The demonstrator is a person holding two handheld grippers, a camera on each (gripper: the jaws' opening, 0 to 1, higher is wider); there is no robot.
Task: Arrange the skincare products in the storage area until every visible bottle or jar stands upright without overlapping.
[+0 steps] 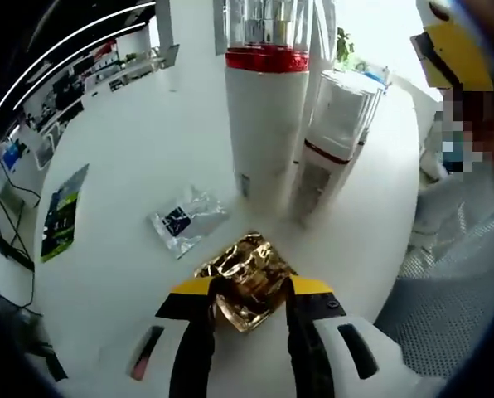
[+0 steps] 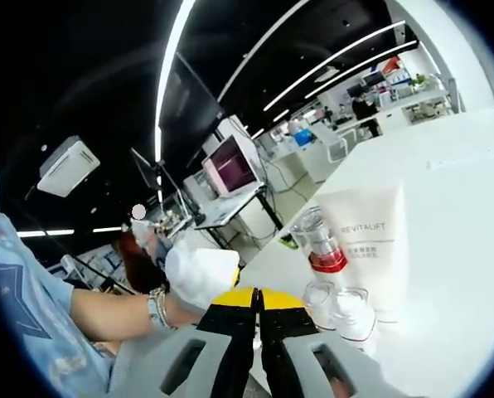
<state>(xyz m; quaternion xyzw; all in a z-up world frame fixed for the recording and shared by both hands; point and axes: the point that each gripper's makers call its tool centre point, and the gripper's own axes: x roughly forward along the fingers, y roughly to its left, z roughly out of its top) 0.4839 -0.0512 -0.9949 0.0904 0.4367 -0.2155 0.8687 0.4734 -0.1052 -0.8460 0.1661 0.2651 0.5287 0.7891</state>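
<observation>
We see a tall white bottle (image 1: 265, 124) w/ red glitter band, top centre of left gripper view, upright on white table (image 1: 139, 157); smaller white bottle (image 1: 334, 141) touching its right. Silver sachet (image 1: 186, 219) lies left-centre. Left gripper (image 1: 249, 308) clamps crinkly gold foil packet (image 1: 245, 278). Right gripper (image 2: 258, 325) pinched together, nothing between, beside white REVITALIFT tube (image 2: 371, 240).

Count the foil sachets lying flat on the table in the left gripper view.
2. A gold sachet lies crumpled between the left gripper jaws; a silver sachet lies beyond it, left of the tall white tube. Others may be hidden behind the bottles.
</observation>
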